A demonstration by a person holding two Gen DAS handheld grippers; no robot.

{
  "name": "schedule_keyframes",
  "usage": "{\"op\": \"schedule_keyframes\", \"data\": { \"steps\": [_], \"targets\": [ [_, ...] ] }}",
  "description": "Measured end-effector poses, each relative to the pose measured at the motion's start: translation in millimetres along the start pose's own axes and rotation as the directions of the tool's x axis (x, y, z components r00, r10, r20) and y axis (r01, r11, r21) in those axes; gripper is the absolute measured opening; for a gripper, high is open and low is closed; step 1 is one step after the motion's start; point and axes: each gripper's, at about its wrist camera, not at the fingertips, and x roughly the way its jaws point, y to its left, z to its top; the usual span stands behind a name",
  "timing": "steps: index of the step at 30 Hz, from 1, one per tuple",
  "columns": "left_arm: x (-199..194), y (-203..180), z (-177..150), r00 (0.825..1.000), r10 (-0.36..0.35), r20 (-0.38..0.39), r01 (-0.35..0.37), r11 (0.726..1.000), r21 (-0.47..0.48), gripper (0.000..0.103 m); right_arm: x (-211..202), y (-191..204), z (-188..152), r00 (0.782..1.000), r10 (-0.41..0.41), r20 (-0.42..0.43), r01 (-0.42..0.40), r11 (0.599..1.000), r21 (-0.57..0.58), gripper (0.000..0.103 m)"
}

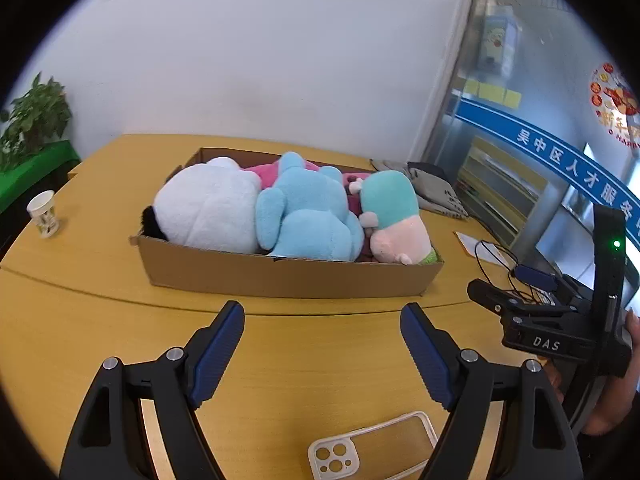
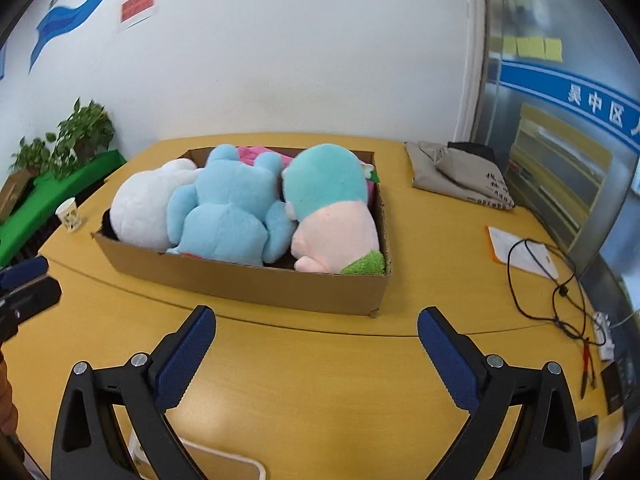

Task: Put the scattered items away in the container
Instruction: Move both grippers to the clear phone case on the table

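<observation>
Now both tools, left (image 1: 322, 320) and right (image 2: 316, 326), spread, empty; toy-filled box (image 2: 248, 280) just ahead.

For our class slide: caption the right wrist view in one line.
Open right gripper faces a box packed with plush toys on the table.

Room bright, even light from above; soft faint shadow under my box (image 1: 280, 276) on table (image 1: 320, 372); mild sheen on wall (image 1: 280, 60); fisheye bends both views, black corners; my fingers (image 1: 218, 354) sharp; glass partition (image 2: 560, 152) and plants (image 2: 84, 128) smeared, blurry at edges.
</observation>
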Motion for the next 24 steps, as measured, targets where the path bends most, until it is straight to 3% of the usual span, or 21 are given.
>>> {"op": "schedule_keyframes", "data": {
  "steps": [8, 13, 24],
  "targets": [
    [-14, -5, -7, 1.000, 0.003, 0.024, -0.003, 1.000, 0.006, 0.080, -21, 26, -6, 1.000, 0.016, 0.022, -0.015, 0.998, -0.065, 0.102],
    [-17, -4, -10, 0.999, -0.029, 0.021, 0.029, 1.000, -0.006, 0.080, -25, 22, -10, 1.000, 0.000, 0.018, 0.001, 0.998, -0.057, 0.102],
    [-16, -11, -14, 0.999, -0.030, 0.019, 0.030, 0.999, 0.014, 0.080, -23, 21, -14, 1.000, 0.002, 0.005, -0.002, 0.999, -0.050, 0.102]
  ]
}}
